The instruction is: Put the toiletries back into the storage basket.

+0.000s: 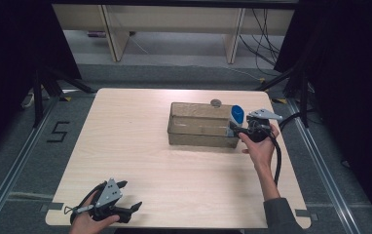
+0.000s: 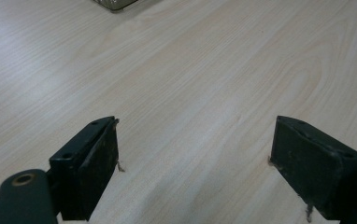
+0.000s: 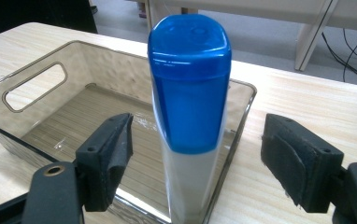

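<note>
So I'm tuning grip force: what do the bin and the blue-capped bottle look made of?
The bin looks like smoky see-through hard plastic: the wood grain shows through its floor, and its walls are glossy. The bottle looks plastic too, with a shiny blue cap over a duller white body. How stiff it is can't be told.

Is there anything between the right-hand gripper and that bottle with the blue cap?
Nothing visible. In the right gripper view the bottle stands upright between the right gripper's open jaws, with a bare gap on each side. It stands at the near rim of the clear bin. The left gripper hangs open over the table, far off.
</note>
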Action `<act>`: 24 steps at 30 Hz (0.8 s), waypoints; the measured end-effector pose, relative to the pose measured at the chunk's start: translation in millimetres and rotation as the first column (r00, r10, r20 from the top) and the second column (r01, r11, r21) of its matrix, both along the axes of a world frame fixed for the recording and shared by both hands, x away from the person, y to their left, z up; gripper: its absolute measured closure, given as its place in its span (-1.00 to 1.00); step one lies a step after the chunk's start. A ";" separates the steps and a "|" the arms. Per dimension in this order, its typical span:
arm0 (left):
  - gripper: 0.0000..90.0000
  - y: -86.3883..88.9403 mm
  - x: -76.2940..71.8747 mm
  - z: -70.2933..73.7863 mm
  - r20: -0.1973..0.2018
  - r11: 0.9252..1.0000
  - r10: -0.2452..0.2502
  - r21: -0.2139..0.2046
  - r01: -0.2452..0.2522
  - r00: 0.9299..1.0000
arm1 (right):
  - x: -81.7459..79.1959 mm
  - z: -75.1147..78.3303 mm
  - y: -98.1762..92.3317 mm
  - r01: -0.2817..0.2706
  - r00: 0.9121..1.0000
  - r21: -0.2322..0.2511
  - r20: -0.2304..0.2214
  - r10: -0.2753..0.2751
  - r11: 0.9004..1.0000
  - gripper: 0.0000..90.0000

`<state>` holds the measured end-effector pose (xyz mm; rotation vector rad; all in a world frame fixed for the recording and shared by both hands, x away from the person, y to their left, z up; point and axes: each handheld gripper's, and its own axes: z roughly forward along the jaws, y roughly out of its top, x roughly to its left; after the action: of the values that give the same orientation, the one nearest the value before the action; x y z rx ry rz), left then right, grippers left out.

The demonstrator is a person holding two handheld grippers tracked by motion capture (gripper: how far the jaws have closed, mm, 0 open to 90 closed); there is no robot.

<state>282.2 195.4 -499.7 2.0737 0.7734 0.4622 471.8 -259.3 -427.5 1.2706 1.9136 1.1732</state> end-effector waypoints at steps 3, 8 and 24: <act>-0.67 0.4 -0.2 0.6 -0.004 1.000 0.002 0.009 -0.002 1.000 | -3.0 1.7 -1.6 0.000 1.000 -0.005 0.000 0.000 1.000 -0.42; -0.67 0.3 0.4 0.1 0.001 1.000 0.003 -0.004 -0.003 1.000 | -10.5 3.5 -0.7 0.011 1.000 0.031 -0.022 -0.010 0.999 -0.43; -0.67 1.2 0.6 1.0 -0.002 1.000 0.001 -0.005 -0.001 1.000 | -30.6 6.8 0.3 -0.007 1.000 0.043 -0.011 0.007 0.999 -0.43</act>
<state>282.8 196.6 -498.7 2.0694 0.7761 0.4589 441.1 -259.0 -420.6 1.2962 1.9114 1.2197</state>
